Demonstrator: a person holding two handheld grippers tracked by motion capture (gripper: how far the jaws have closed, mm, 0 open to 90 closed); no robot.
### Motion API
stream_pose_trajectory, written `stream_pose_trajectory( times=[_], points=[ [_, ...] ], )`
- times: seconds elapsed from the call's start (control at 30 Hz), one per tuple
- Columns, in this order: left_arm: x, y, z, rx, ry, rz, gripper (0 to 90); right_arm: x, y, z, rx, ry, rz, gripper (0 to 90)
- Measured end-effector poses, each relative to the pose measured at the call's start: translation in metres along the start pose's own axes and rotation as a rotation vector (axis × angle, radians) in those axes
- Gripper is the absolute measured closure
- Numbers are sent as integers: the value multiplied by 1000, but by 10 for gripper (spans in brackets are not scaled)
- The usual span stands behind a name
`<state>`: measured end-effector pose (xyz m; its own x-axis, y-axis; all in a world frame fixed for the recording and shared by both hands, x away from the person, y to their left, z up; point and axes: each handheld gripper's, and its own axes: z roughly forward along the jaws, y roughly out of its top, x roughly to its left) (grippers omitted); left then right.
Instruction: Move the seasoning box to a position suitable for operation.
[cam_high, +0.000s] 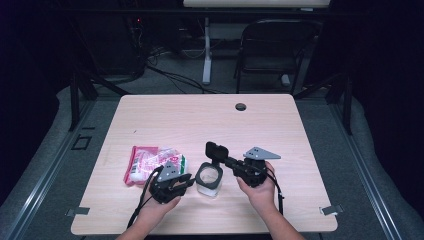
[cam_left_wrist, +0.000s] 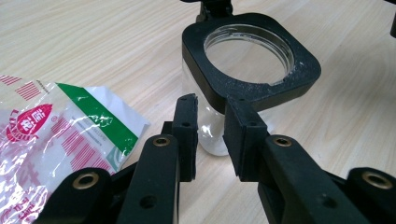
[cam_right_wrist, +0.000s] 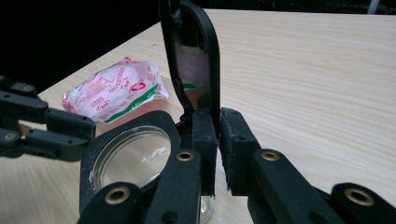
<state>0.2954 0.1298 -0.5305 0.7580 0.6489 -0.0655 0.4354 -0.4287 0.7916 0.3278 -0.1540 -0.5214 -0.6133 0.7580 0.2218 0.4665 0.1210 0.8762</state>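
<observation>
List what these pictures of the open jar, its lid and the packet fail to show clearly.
- Jar base: left gripper view, hidden behind the left tool.
- Packet print: too small in the high view, cut off by the left edge in the left gripper view.
- Lid top face: turned away in the right gripper view, where the right tool pinches the lid's base.

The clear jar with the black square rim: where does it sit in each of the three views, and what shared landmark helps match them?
High view: the jar stands low at centre, between the two grippers.
Left gripper view: upper centre-right, just beyond the jaws, rim facing the camera.
Right gripper view: lower left, mouth beside the jaws.
Shared landmark: the red-and-white packet on the table.
</observation>
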Motion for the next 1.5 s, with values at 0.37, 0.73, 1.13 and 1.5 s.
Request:
stream_pose_trajectory(
  times=[0.37, 0.73, 1.13, 1.5],
  points=[
    [-9, -6, -1, 24, -18, 37, 730, 1, 1, 10, 11, 32, -1, 750],
    [-11, -4, 13, 52, -31, 42, 731, -5, 0, 4, 26, 35, 5, 832],
    [-4, -1, -1, 11, -5, 46, 724, -9, -4, -7, -7, 17, 27, 763],
    [22, -6, -25, -54, 55, 11, 549, -9, -10, -20, -37, 44, 40, 644]
  ],
)
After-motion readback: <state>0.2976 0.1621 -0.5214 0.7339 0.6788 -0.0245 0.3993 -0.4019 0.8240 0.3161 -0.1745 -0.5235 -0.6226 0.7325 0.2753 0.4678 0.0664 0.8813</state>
